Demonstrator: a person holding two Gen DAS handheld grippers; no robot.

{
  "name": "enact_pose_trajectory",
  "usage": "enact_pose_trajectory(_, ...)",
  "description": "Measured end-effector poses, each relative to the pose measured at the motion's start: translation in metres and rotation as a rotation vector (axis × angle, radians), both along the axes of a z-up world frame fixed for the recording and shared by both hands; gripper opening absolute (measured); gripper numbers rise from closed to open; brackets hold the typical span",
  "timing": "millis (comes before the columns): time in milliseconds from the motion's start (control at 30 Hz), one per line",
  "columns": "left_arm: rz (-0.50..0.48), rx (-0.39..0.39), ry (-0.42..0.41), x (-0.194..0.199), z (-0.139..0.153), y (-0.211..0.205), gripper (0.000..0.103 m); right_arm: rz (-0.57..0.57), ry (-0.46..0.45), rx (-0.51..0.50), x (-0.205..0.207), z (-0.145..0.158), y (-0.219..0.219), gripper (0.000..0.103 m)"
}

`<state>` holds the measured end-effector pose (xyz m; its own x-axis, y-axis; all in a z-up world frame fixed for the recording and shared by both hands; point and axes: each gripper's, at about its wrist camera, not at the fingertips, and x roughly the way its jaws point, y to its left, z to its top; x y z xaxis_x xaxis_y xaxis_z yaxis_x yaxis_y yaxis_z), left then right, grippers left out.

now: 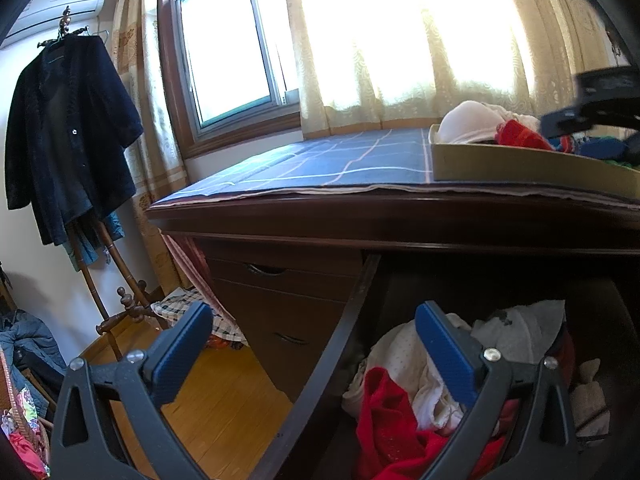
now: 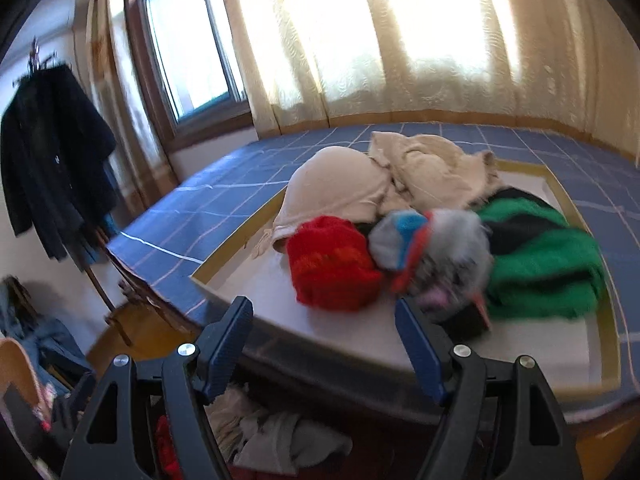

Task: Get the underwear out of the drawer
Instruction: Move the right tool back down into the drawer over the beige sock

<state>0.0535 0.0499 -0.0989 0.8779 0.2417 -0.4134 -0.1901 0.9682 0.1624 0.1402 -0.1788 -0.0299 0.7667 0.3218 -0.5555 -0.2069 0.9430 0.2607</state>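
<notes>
Underwear (image 2: 432, 256), a blurred grey-blue-orange bundle, lies in the tray (image 2: 224, 276) on the table (image 2: 168, 216), at 12 o'clock from the released right claw (image 2: 324, 344); left claw (image 1: 316, 344) released over the drawer (image 1: 344, 344)

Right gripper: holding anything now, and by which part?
Nothing. The right gripper is open and empty above the tray of clothes. The left gripper is also open and empty, over the drawer.

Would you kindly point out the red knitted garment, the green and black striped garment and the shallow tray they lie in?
red knitted garment (image 2: 332, 266): right wrist view, middle of its bunched knit.
green and black striped garment (image 2: 540, 268): right wrist view, a green band.
shallow tray (image 2: 236, 240): right wrist view, left rim.
</notes>
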Motion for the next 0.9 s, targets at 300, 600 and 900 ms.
enact_pose_trajectory(300,0.005,-0.011,-0.010,-0.003,0.001,0.003,0.103,-0.068,-0.066,0.071,-0.064,0.005,-0.041,0.076)
enact_pose_trajectory(600,0.003,-0.023,-0.006,-0.001,0.002,0.004,0.103,-0.065,0.027,0.055,-0.115,-0.008,-0.063,0.076)
enact_pose_trajectory(900,0.002,-0.023,0.000,0.000,0.002,0.005,0.103,-0.029,0.282,-0.009,-0.126,-0.059,-0.051,0.076)
